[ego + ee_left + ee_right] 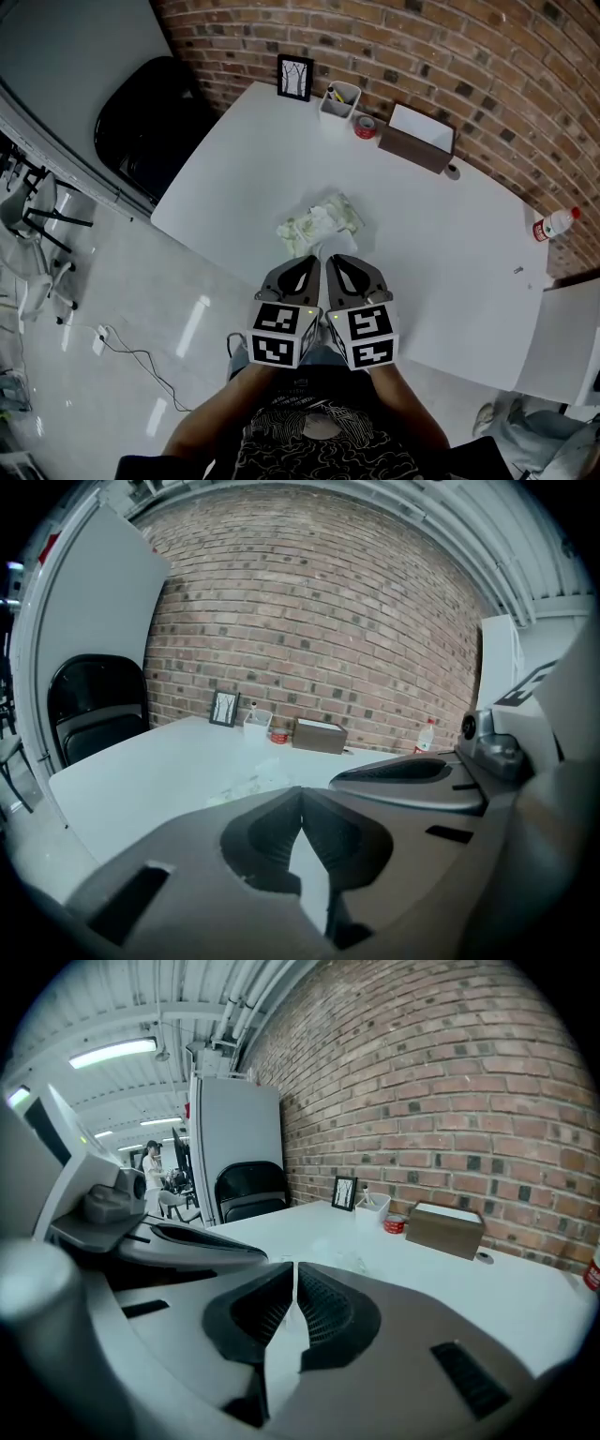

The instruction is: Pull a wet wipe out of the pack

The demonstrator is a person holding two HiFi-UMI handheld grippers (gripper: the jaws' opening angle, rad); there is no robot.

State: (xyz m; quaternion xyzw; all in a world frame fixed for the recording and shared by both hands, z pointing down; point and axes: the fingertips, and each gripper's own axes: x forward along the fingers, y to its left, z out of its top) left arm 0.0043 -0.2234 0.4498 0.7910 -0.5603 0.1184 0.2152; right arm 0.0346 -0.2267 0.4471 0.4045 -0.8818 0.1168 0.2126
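Two hand-held grippers, head view: the left hand-held gripper [313, 260] and the right hand-held gripper [331, 260] are held side by side, close together, over the near edge of the white surface [441, 281].
Task thing, head view: the wet wipe pack [320, 223] lies crumpled on the surface just ahead of both sets of tips; I cannot tell whether they touch it.
Far ahead of the grippers, head view: a picture frame [295, 77], a white cup [338, 101], a red tape roll [366, 126] and a brown box [418, 138] stand in a row by the brick wall [450, 56].
Off to the right, head view: a bottle [553, 224] lies near the surface edge.
Off to the left, head view: a black chair [141, 122] stands beside the surface.
Left gripper view, jaws: they are pressed together at the tips, with nothing between them.
Left gripper view, ahead: the pack shows only as a faint pale patch past the tips; the frame [224, 708], the cup [257, 724] and the box [319, 735] stand far beyond.
Left gripper view, right side: the body of the right hand-held gripper [412, 772] is just beside it.
Right gripper view, jaws: the tips are pressed together and hold nothing.
Right gripper view, ahead: the frame [344, 1192], the cup [373, 1209], the tape roll [395, 1224] and the box [445, 1227] are far off by the wall.
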